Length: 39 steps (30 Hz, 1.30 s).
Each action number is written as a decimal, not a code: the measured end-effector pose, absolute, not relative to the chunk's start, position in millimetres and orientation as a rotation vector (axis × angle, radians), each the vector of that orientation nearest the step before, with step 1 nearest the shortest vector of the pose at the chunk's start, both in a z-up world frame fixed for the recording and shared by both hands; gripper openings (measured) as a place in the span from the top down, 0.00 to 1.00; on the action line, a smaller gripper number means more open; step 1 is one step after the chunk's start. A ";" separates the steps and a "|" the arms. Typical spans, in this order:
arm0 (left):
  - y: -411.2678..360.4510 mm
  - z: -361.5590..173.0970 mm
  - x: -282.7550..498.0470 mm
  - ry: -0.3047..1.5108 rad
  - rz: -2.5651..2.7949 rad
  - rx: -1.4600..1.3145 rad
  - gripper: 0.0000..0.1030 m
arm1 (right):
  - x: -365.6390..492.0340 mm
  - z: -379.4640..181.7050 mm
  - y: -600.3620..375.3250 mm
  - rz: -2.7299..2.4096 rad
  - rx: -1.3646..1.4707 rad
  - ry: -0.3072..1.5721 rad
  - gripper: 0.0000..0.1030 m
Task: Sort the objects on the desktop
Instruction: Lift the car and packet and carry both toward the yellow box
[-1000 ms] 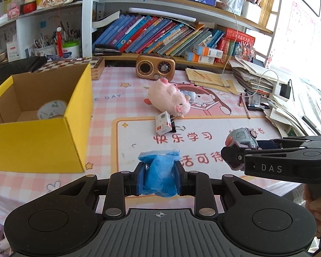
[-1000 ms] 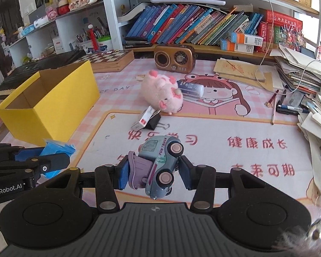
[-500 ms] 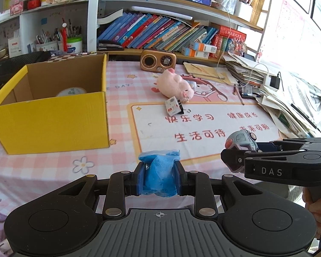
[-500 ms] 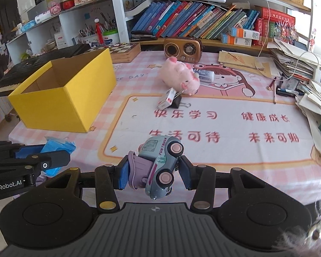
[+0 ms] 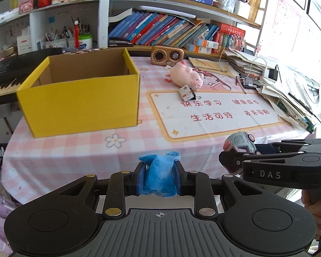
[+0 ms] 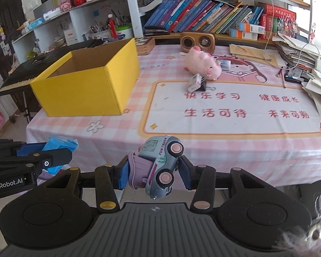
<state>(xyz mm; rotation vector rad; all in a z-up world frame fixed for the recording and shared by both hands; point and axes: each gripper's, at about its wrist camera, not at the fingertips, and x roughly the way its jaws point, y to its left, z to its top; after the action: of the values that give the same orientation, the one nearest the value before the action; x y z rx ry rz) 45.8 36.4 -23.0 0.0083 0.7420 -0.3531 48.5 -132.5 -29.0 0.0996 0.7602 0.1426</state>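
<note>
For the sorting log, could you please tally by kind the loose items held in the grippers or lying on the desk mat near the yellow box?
Blue packets: 1, blue packet in the left gripper
Toy trucks: 1, toy truck in the right gripper
Plush toys: 1, pink plush pig
Binder clips: 1, binder clip
Total: 4

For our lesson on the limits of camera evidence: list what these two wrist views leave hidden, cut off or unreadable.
1. Floor of the yellow box: both views, hidden by its near walls.
2. Blue packet: left view, sides covered by the left tool pads; contents unclear.
3. Toy truck: right view, far side hidden in the right tool.
4. Book spines: both views, titles too small.
5. Binder clip's card: print too small.
</note>
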 end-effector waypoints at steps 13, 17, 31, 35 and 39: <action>75.4 -23.3 26.5 0.731 -0.321 -0.020 0.75 | 37.0 -25.9 -91.3 0.186 0.069 0.762 0.57; 87.1 -23.1 22.4 0.728 -0.299 -0.034 0.75 | 37.8 -25.3 -79.5 0.214 0.054 0.765 0.57; 124.9 -21.8 9.8 0.717 -0.212 -0.073 0.75 | 41.6 -23.6 -40.7 0.314 0.006 0.766 0.57; 134.4 -19.9 6.5 0.711 -0.180 -0.086 0.75 | 43.7 -21.6 -30.1 0.349 -0.011 0.761 0.57; 141.6 -19.2 5.2 0.709 -0.150 -0.100 0.75 | 47.5 -20.8 -20.9 0.385 -0.028 0.760 0.57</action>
<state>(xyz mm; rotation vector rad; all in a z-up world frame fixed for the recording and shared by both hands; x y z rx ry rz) 5.2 141.6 -19.2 -0.1004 0.7087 -0.1498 47.5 -20.9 -20.8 -0.0279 0.7602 0.3854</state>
